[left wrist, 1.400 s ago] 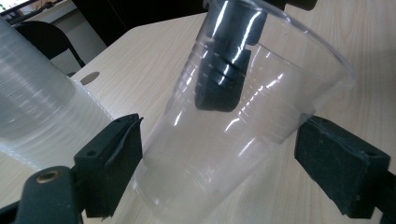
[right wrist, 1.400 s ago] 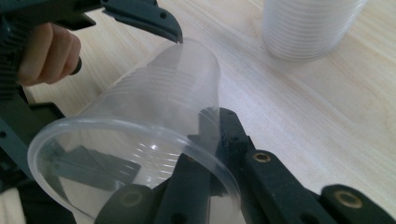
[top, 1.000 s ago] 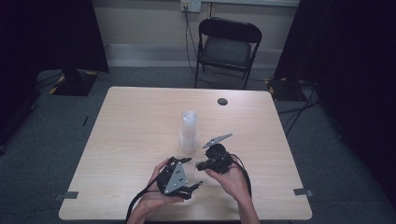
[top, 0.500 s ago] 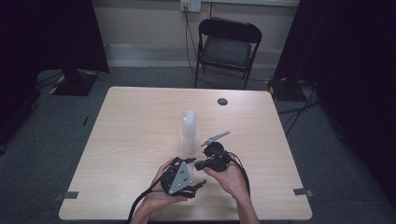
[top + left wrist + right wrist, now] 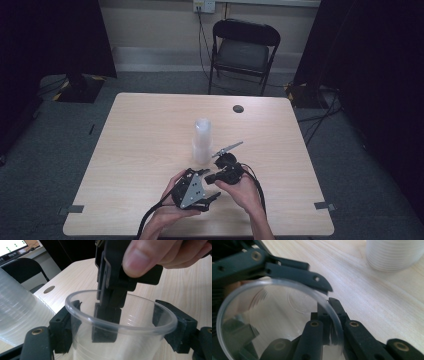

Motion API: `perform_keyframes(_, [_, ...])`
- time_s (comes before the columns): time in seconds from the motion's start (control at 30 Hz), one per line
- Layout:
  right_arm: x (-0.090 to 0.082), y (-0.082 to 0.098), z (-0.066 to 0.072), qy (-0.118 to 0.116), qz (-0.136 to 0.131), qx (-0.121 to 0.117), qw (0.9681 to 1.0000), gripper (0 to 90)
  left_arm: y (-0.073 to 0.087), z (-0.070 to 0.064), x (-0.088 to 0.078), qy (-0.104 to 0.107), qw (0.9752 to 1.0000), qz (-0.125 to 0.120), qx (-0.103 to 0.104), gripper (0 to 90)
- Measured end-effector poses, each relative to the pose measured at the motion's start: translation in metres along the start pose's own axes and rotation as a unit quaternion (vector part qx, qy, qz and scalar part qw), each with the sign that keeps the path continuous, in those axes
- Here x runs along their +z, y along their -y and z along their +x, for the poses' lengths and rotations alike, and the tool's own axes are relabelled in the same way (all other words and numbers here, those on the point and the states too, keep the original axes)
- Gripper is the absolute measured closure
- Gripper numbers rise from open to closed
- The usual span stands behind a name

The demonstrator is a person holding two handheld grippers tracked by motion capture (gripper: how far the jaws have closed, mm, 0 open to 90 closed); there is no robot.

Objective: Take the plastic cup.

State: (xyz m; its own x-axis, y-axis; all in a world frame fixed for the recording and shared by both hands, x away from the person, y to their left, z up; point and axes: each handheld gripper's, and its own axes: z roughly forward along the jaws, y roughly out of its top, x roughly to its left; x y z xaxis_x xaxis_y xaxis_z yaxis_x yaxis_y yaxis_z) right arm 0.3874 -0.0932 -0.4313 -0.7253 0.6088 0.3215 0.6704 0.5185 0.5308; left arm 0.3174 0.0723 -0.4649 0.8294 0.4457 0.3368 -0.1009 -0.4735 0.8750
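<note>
A single clear plastic cup (image 5: 120,325) sits between the two grippers near the front edge of the tabletop (image 5: 150,150), just in front of a stack of clear cups (image 5: 202,140). In the left gripper view its mouth faces up toward the camera and its length runs down and away between the left gripper's two black jaws, which press on its outer wall from either side; its base is cut off at the bottom of that view. In the right gripper view the round rim (image 5: 277,315) faces the camera, with the bottom of the cup seen dimly through the open mouth.

The left gripper (image 5: 192,190), held in the left hand (image 5: 167,210), is clenched around the cup's body. The right gripper (image 5: 225,172), in the right hand (image 5: 245,190), pinches the cup's rim: one jaw reaches inside the cup and the other lies outside the wall. In the high view the cup itself is too clear and small to make out between the hands.

The stack stands upright, mouth down, its ribbed sides blurred in both gripper views. No writing can be read on any cup. A small dark round hole (image 5: 238,108) lies near the far edge, and a black folding chair (image 5: 242,50) stands beyond.
</note>
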Motion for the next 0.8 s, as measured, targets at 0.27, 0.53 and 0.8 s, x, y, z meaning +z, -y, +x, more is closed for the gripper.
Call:
perform_keyframes(0.27, [0.0007,0.0029,-0.0002,0.003,0.002,0.002,1.0000,86.8,-0.0010,0.0008,-0.0004,-0.002,0.9999,-0.006,-0.016,24.5])
perform_keyframes(0.53, [-0.0007,0.0036,0.0029,0.016,-0.001,-0.002,0.9999,85.7,0.0010,0.0041,-0.0020,0.008,0.9982,-0.013,-0.057,24.7])
perform_keyframes(0.8, [-0.0024,0.0037,0.0046,0.024,-0.015,-0.004,0.9996,82.1,0.0051,0.0074,-0.0050,0.014,0.9954,-0.026,-0.091,24.9])
